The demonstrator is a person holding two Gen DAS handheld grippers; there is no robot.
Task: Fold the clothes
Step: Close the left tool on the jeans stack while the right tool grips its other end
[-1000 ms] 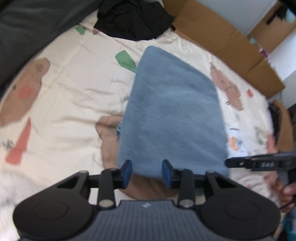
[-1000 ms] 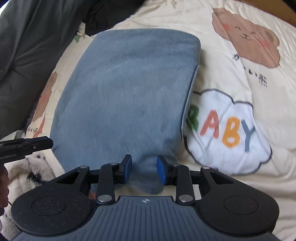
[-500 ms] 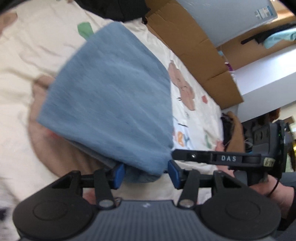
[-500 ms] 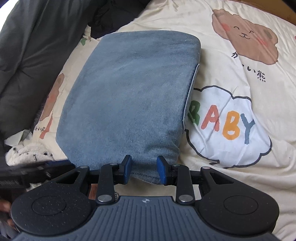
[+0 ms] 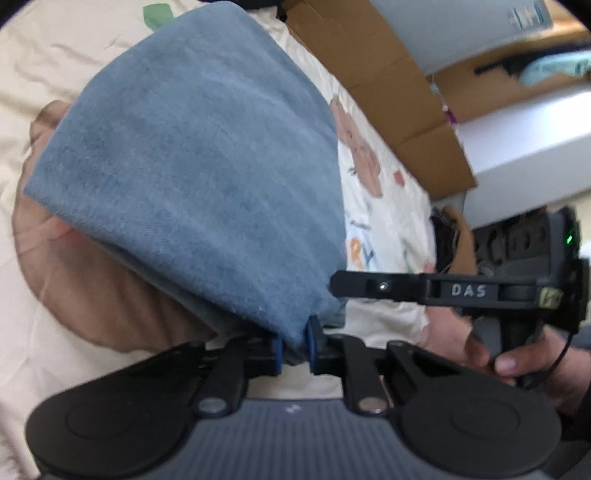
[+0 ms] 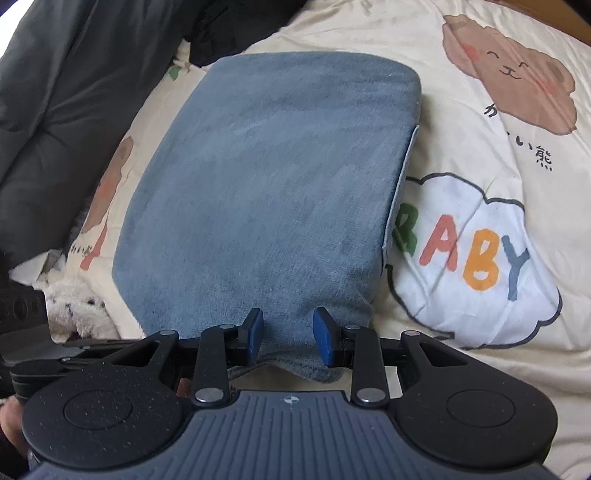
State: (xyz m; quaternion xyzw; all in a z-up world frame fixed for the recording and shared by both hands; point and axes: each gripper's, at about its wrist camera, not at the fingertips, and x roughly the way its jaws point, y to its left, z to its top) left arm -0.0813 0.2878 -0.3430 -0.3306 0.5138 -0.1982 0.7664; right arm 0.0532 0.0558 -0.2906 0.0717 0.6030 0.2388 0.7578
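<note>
A folded blue denim garment (image 6: 269,184) lies on a cream cartoon bedsheet (image 6: 480,122). In the left wrist view the same garment (image 5: 192,155) fills the middle, its near corner raised off the sheet. My left gripper (image 5: 294,347) has that corner between its blue pads; the jaws are closing and the pads press on the cloth. My right gripper (image 6: 289,334) holds the garment's near edge, with cloth filling the gap between its pads and a flap poking out below. From the side, the right gripper (image 5: 340,287) reaches in just right of the left-held corner.
Cardboard boxes (image 5: 388,92) line the bed's far side. A dark grey quilt (image 6: 55,92) and a black garment (image 6: 229,33) lie beyond the blue one. A white spotted plush (image 6: 74,306) sits at its left. A person's hand (image 5: 517,354) grips the right handle.
My left gripper dropped and tilted toward the garment's near corner, widened its jaws, then closed on that corner. The right gripper stayed put with the same opening.
</note>
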